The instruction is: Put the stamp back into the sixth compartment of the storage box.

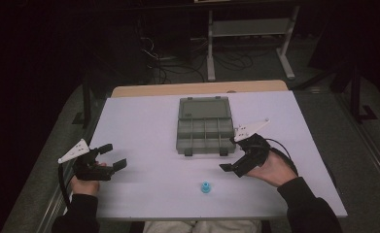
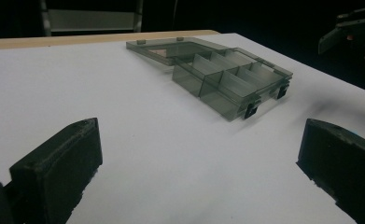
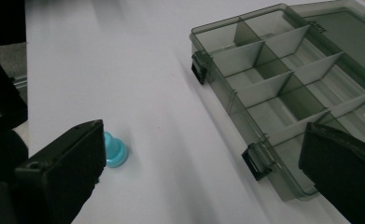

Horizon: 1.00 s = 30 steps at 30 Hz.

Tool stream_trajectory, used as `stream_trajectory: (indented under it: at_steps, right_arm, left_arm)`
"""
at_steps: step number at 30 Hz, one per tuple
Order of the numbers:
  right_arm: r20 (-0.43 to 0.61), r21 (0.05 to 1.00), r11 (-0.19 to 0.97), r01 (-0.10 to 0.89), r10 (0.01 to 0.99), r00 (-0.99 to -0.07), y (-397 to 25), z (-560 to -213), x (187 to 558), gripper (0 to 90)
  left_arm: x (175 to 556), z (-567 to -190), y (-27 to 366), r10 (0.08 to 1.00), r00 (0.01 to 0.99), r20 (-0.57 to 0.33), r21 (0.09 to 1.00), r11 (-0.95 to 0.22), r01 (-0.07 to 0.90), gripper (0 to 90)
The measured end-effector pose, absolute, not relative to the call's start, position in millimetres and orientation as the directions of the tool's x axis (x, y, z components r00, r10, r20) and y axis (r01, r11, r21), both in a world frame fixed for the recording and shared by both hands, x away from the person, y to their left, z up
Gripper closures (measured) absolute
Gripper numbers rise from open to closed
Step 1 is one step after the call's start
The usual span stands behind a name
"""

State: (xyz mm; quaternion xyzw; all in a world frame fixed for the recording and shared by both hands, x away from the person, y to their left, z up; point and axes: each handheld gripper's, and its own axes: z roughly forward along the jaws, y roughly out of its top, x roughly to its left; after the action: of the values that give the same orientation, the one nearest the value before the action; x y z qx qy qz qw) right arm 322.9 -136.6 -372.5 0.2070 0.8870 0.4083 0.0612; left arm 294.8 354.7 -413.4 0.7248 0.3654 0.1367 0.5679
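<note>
The white table (image 1: 144,121) carries an open grey organizer box (image 1: 205,131) at its middle, lid laid flat on the far side, its divided compartments looking empty and its 2 latches facing the person. Nearer the person, on bare table in front of the box, stands a small blue peg-like piece (image 1: 205,187), upright and well apart from the box.

The right claw (image 1: 236,162) hangs just to the right of the piece and slightly beyond it, jaws spread wide and holding nothing. In the right gripper view the piece (image 3: 115,150) sits beside the left jaw rather than between the jaws, with the box (image 3: 283,93) off to the other side.

The left claw (image 1: 114,155) is also wide open and empty, well apart at the table's left; its view looks across bare table to the box (image 2: 227,74).

The right claw is clearly the nearer 1. The piece lies toward the person and to the left of it, so I judge a short move that way would bracket the piece.
</note>
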Motion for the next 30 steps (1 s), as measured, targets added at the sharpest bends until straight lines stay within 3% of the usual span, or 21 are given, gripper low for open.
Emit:
stream_trajectory:
  at_steps: [30]
  right_arm:
    - [0.059,0.69,0.676,0.256,0.3,-0.952,-99.0,-379.6,319.5,0.5]
  left_arm:
    - [294.5,-413.4,354.1,0.683,0.698,-0.217,0.923,-0.09,0.374,0.0]
